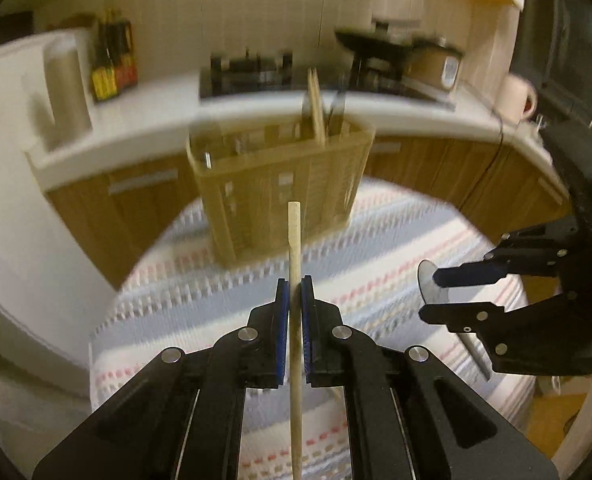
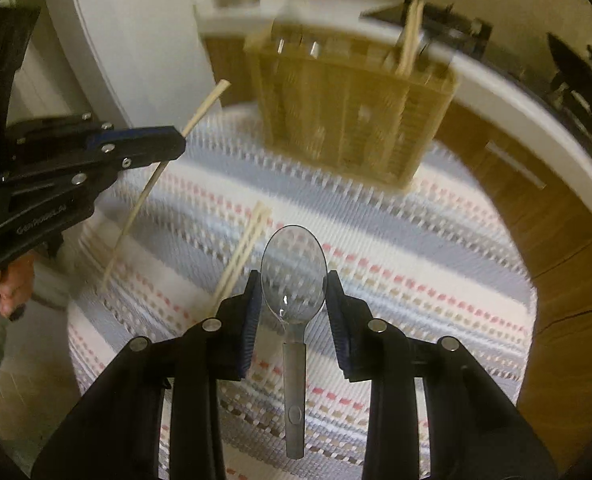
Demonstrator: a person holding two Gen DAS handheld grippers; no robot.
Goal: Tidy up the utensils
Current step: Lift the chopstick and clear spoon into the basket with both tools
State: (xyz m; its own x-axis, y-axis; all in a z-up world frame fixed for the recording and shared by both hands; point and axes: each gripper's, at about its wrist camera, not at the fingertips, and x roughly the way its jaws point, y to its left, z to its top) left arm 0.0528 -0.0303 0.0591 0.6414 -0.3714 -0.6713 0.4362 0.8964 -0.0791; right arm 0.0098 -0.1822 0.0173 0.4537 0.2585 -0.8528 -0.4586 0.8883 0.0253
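Note:
My left gripper (image 1: 295,292) is shut on a pale wooden chopstick (image 1: 294,240), which stands upright between the blue pads, its tip in front of the woven utensil basket (image 1: 284,184). In the right wrist view the same gripper (image 2: 182,142) holds that chopstick (image 2: 206,106) slanted above the table's left edge. My right gripper (image 2: 294,280) is shut on a metal spoon (image 2: 294,256), pads pressing the sides of its bowl, handle hanging toward the camera. From the left wrist view it (image 1: 430,295) hangs at the right with the spoon bowl (image 1: 427,286) showing. A pair of loose chopsticks (image 2: 242,252) lies on the cloth.
The basket (image 2: 352,112) stands at the far side of a round table under a striped cloth (image 2: 416,260); it holds chopsticks (image 2: 410,36) and other utensils. Behind it runs a white counter (image 1: 156,128) with bottles (image 1: 112,64), a stove (image 1: 256,72) and wooden cabinets. A hand (image 2: 14,284) grips the left tool.

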